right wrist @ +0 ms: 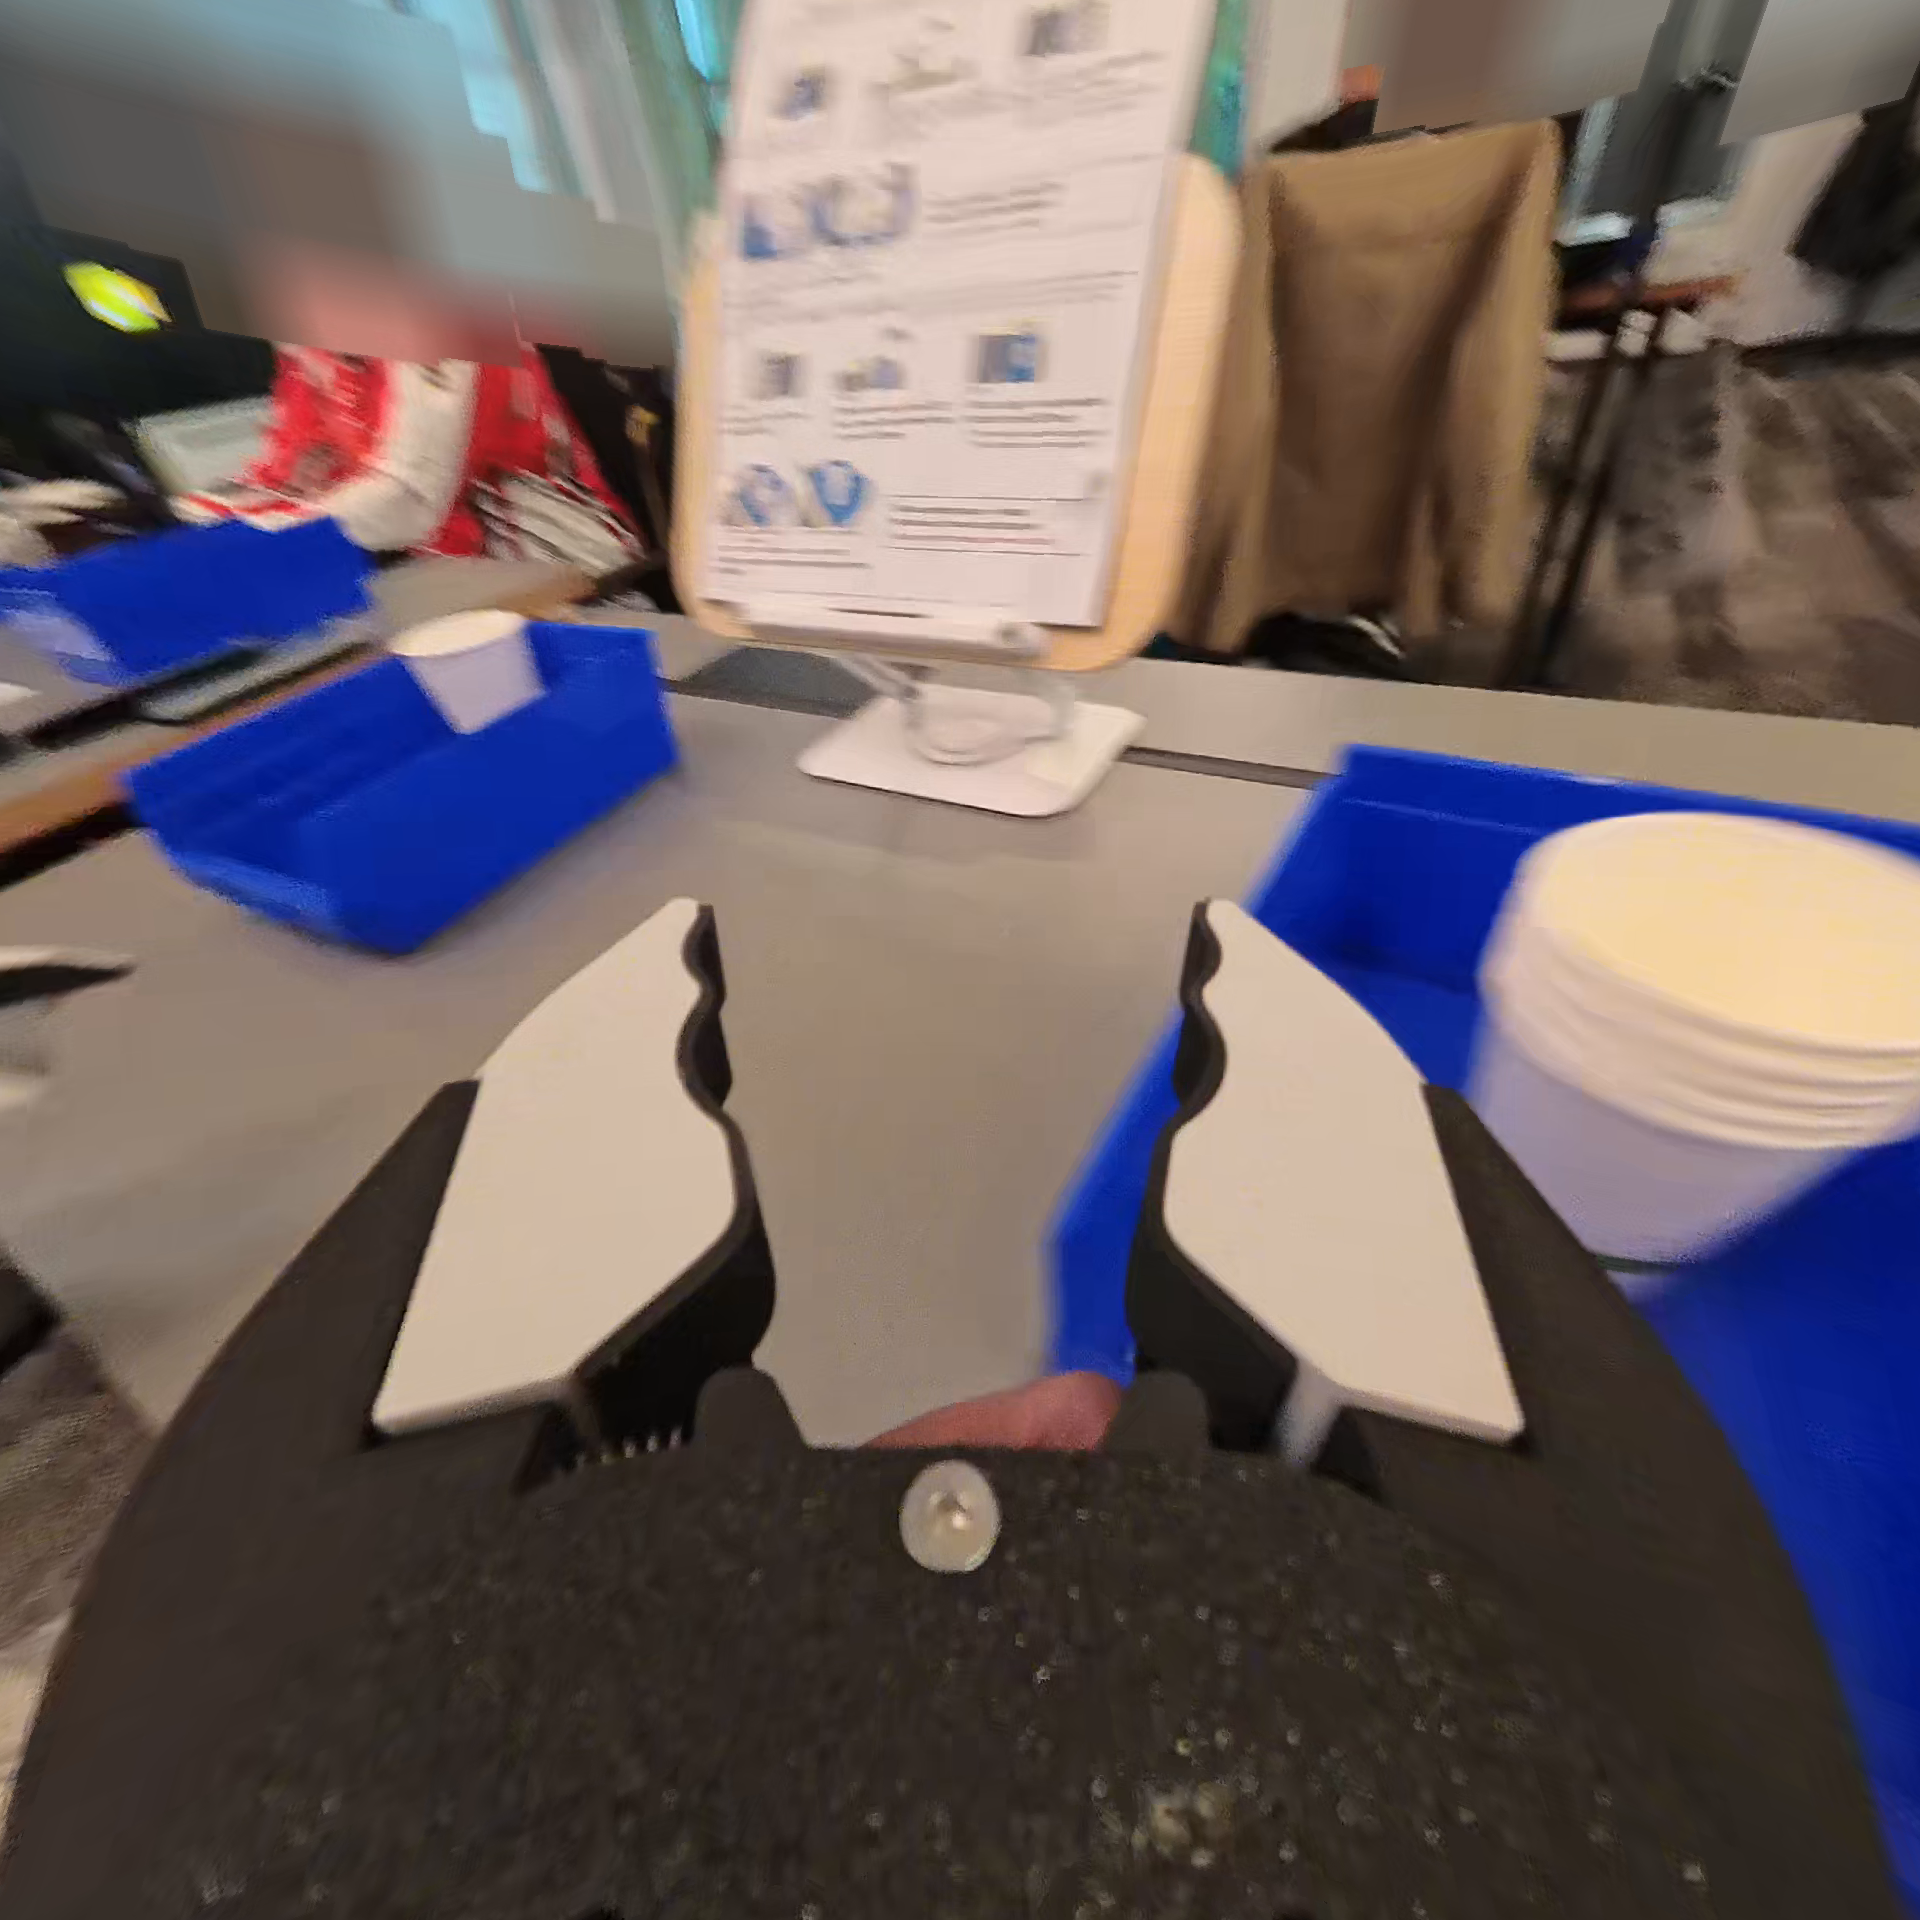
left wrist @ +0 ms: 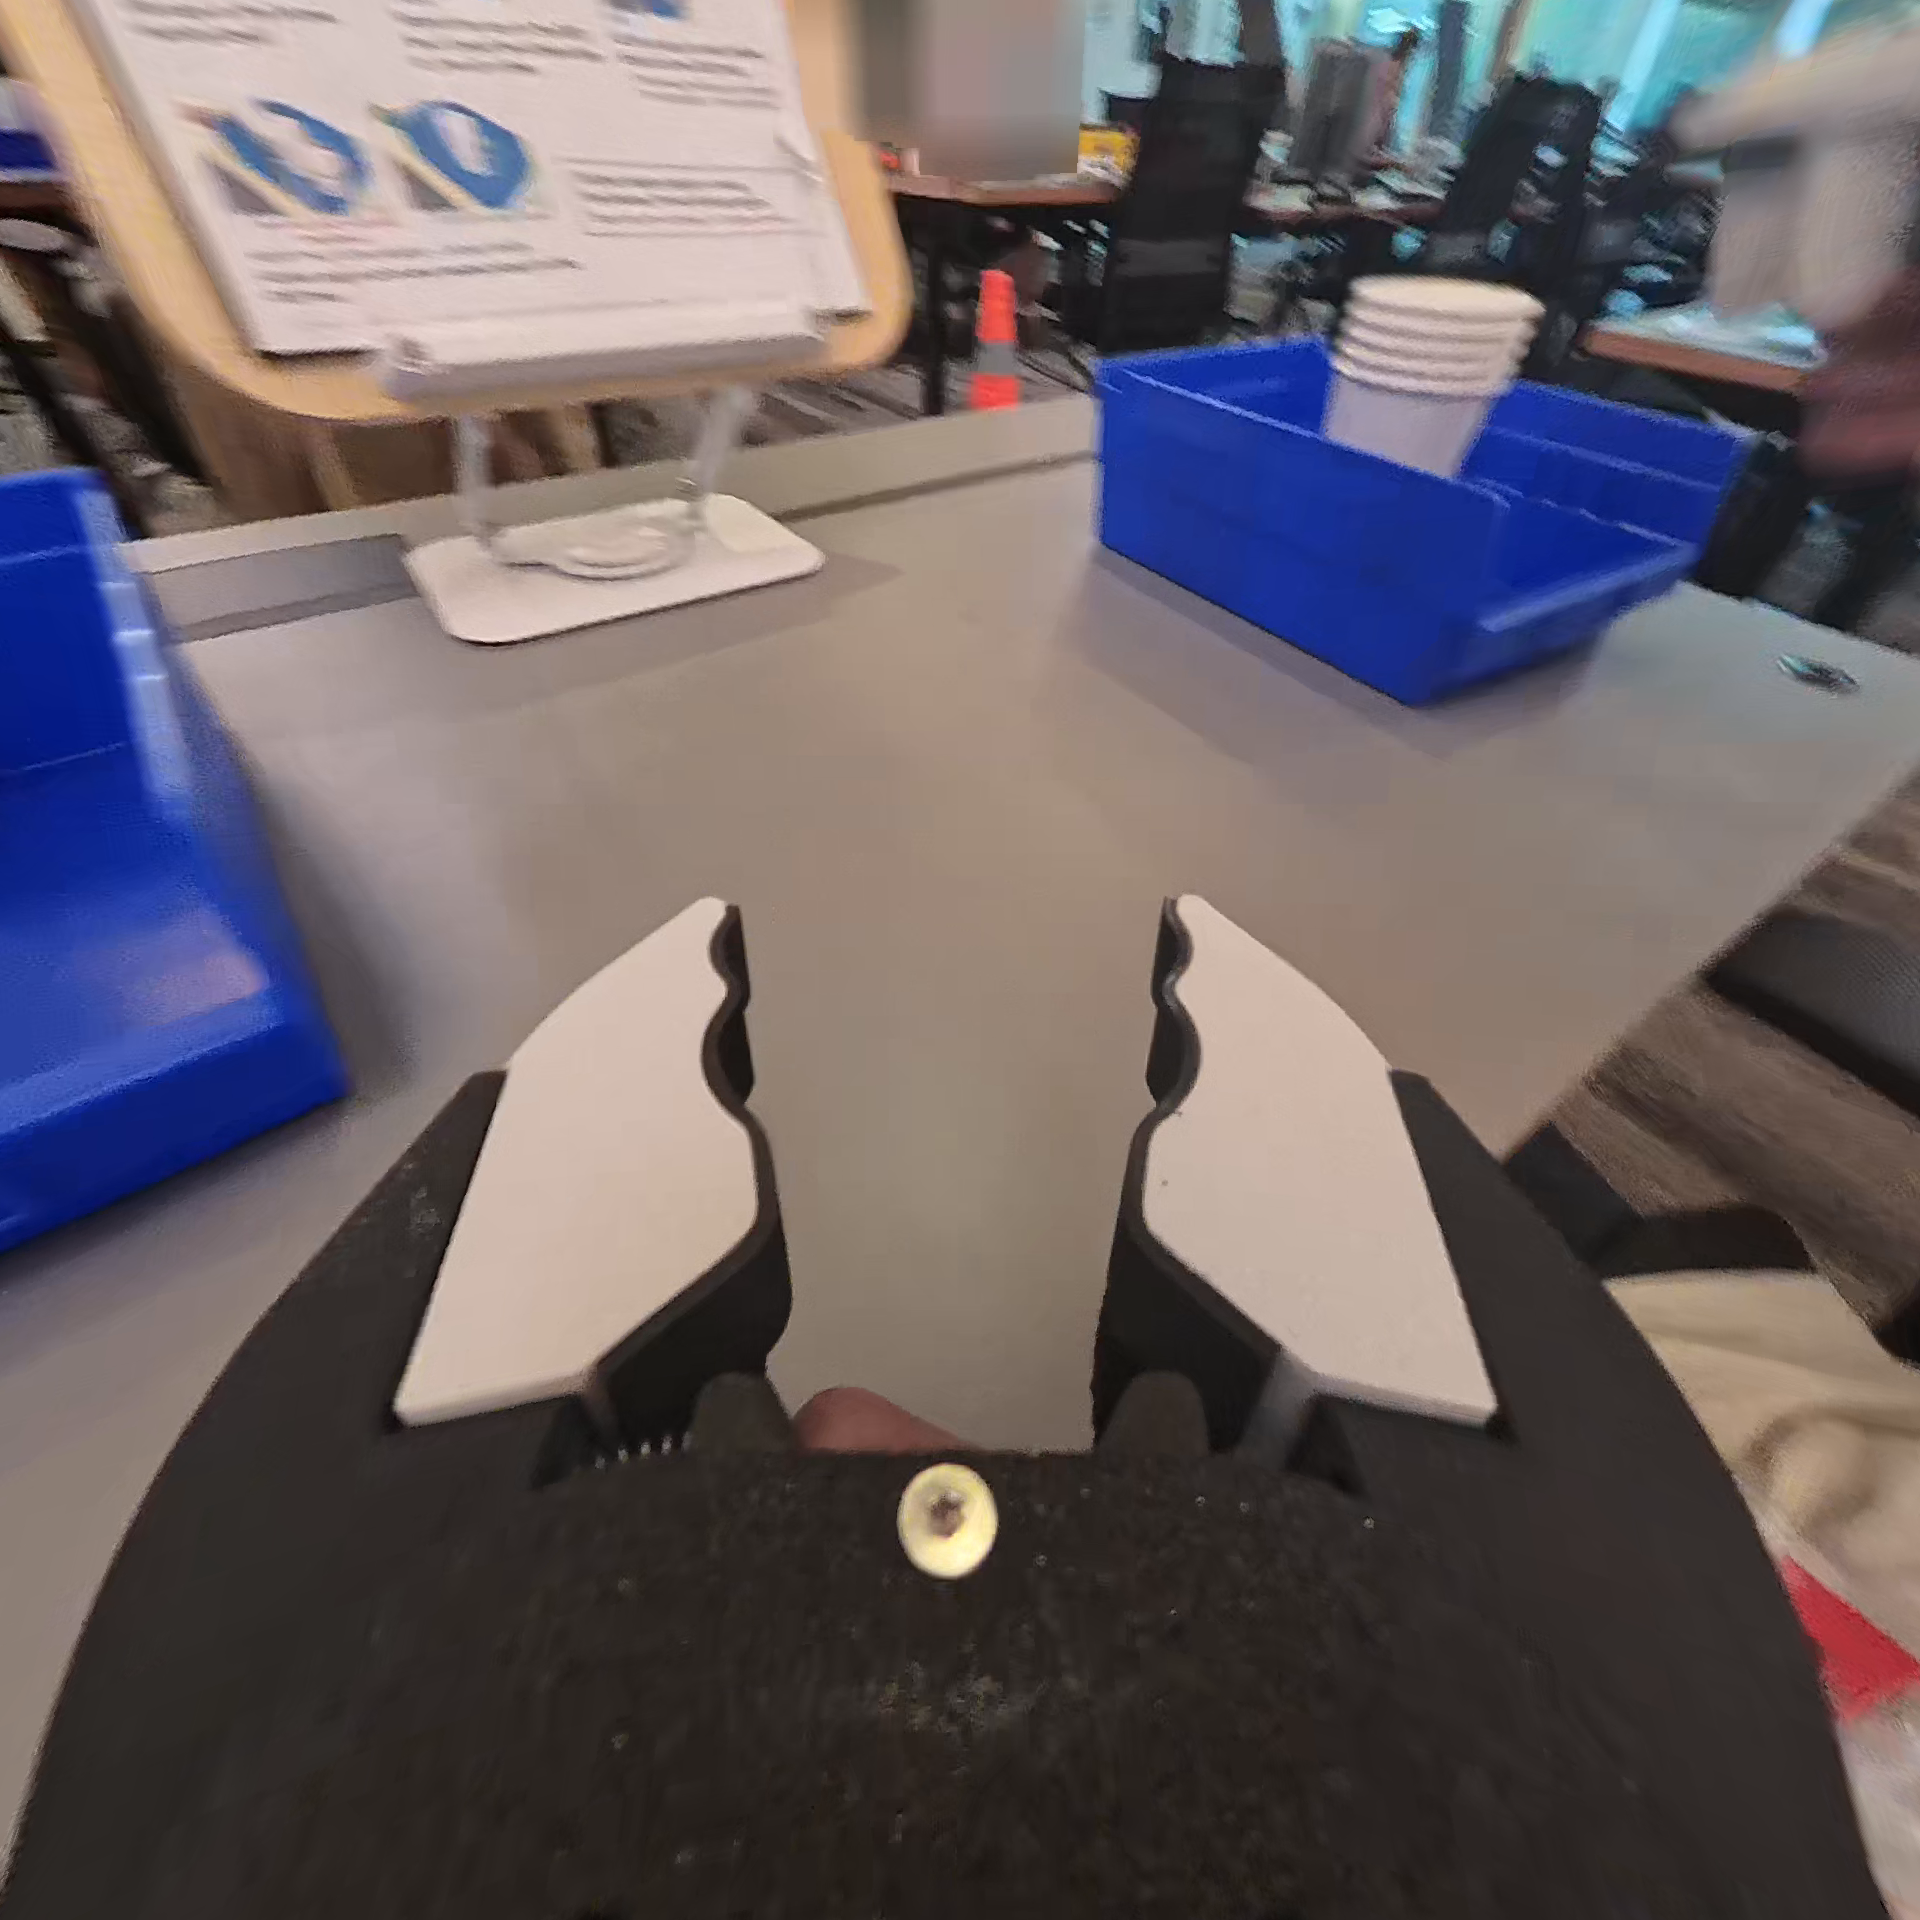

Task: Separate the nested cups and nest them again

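In the left wrist view a stack of nested cups [left wrist: 1429, 358] stands in a blue bin [left wrist: 1351, 551] far right on the counter [left wrist: 935, 748]; the left tool [left wrist: 951, 935] gapes wide, empty.

In the right wrist view the stack sits in the near bin just right of the right tool [right wrist: 951, 935], likewise spread and empty; a single cup [right wrist: 468, 670] stands in a far blue bin [right wrist: 395, 810].

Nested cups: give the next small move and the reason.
Probably swing the right gripper rightward toward the stack of nested cups in the blue bin. Both it and the left gripper are open and empty over the grey table, and the stack stands closest to the right one.
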Available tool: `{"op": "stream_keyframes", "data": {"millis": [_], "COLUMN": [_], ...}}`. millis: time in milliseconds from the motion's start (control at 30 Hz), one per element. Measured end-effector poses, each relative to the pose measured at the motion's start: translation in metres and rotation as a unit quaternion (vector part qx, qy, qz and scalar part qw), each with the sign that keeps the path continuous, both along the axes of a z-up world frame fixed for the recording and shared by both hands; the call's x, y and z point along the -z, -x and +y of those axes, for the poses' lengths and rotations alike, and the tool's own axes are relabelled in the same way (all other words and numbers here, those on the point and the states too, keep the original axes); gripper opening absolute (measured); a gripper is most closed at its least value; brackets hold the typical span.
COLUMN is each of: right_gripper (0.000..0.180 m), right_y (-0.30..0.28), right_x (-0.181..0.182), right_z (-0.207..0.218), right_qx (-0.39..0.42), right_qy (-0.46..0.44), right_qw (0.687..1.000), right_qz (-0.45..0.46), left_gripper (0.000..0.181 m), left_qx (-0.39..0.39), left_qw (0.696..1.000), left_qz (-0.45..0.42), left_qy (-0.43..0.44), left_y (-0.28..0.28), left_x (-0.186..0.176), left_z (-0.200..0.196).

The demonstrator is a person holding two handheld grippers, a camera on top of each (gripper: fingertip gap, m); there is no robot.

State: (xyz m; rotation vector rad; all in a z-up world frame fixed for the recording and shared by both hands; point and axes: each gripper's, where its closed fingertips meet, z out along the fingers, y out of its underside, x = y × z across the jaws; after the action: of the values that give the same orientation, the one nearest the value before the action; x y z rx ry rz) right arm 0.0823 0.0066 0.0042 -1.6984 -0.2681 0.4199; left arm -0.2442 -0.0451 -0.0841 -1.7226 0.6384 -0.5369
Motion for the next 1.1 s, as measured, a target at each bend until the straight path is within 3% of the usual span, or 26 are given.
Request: {"op": "stream_keyframes", "data": {"millis": [167,333,467,567,633,833,1000,1100], "right_gripper": [0.081,0.081,0.08,0.08,0.079,0.079,0.078,0.077], "right_y": [0.099,0.129,0.136,0.136,0.136,0.139,0.143,0.145], "right_x": [0.06,0.084,0.09,0.092,0.093,0.098,0.106,0.111], "right_z": [-0.039,-0.057,-0.064,-0.066,-0.067,-0.067,-0.067,-0.066], "right_qx": [-0.096,-0.14,-0.166,-0.171,-0.174,-0.185,-0.192,-0.196], "right_qy": [0.0,0.008,0.023,0.027,0.03,0.042,0.056,0.064], "right_qw": [0.995,0.99,0.986,0.985,0.984,0.982,0.98,0.978], "right_qz": [0.026,-0.009,0.003,-0.001,0.001,-0.002,-0.007,-0.009], "left_gripper": [0.083,0.091,0.093,0.094,0.094,0.099,0.097,0.091], "left_qx": [-0.158,-0.319,-0.408,-0.482,-0.492,-0.526,-0.571,-0.57], "left_qw": [0.987,0.947,0.913,0.875,0.866,0.845,0.814,0.813], "left_qz": [-0.017,-0.002,-0.011,-0.019,-0.032,0.014,0.059,0.055], "left_qy": [-0.01,-0.037,0.004,0.047,0.08,0.097,0.087,0.103], "left_y": [0.079,0.161,0.204,0.228,0.228,0.234,0.254,0.261], "left_x": [-0.033,-0.058,-0.04,-0.02,-0.009,0.009,0.026,0.033], "left_z": [0.061,0.163,0.249,0.293,0.319,0.366,0.372,0.373]}}
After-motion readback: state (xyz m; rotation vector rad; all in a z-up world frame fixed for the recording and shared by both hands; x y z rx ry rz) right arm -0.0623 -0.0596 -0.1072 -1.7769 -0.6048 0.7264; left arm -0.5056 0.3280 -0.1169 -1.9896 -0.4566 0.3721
